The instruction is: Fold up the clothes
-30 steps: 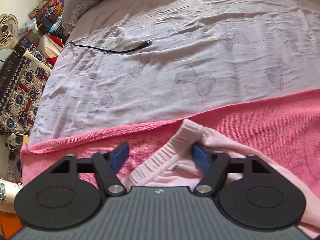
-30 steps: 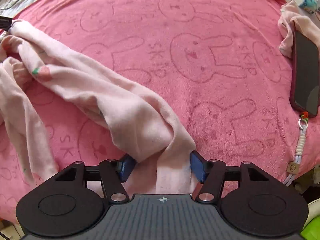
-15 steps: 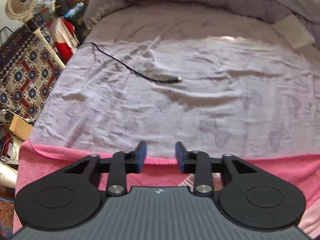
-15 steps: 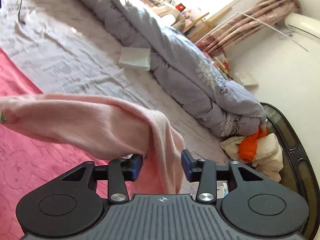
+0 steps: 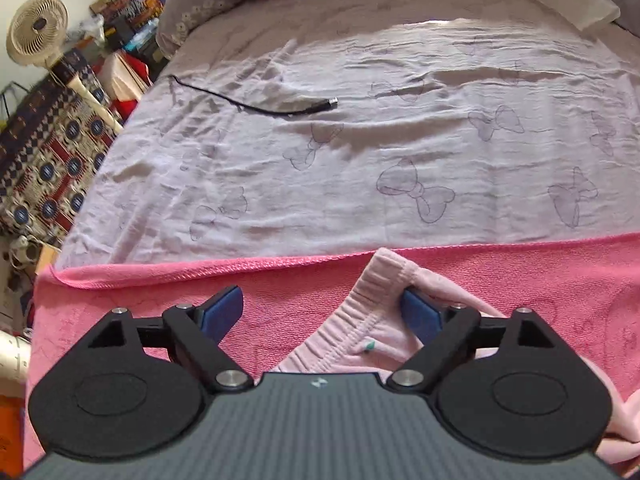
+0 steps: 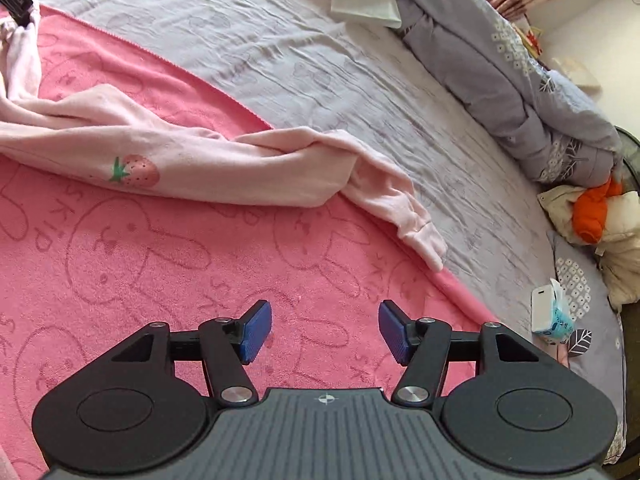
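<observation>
Left gripper (image 5: 322, 314) gapes wide over the pink trousers' waistband (image 5: 372, 292); right gripper (image 6: 325, 330) spread wide and empty above the pink bunny towel (image 6: 160, 280), trouser leg (image 6: 248, 168) beyond.

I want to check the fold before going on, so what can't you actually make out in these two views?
- Pink trousers, right wrist view: the waist end runs off the left edge.
- Same trousers, left wrist view: the left tongs and their body cover everything below the waistband.
- Right tongs: open over the pink towel; the towel's near edge is hidden beneath them.
- Small packet: print too small to read.
</observation>
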Demonstrator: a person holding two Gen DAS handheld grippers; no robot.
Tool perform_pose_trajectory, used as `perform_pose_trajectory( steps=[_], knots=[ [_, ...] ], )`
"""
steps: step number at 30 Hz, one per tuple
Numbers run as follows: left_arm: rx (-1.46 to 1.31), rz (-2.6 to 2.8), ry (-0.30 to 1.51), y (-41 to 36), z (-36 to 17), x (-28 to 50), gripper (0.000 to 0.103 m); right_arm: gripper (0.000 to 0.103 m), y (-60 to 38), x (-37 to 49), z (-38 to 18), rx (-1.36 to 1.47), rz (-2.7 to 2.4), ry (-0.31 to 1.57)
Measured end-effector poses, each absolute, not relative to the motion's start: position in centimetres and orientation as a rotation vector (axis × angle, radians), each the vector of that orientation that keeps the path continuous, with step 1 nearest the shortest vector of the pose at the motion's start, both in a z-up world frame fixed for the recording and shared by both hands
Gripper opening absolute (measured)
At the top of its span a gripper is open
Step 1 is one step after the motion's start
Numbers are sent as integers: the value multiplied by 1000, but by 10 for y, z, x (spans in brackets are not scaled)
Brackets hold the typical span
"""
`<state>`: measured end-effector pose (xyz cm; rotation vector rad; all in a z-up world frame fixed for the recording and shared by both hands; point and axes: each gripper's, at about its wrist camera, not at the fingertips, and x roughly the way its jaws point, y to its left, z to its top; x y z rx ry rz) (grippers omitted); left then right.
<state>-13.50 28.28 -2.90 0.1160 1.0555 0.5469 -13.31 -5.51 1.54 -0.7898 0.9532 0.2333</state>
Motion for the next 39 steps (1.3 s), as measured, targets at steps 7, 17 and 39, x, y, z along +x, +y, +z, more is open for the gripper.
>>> perform_pose_trajectory(
  steps=[7,17,39],
  knots=[
    [299,596,1057,270,-54,-126,103,65,-70,-70,9,-470,168,1027],
    [233,518,1018,243,-49,-121,13,85,-101,52,-5,169,43,1130],
    [86,669,1095,320,-47,-115,66,78,-154,36,3,83,-108,953]
  ],
)
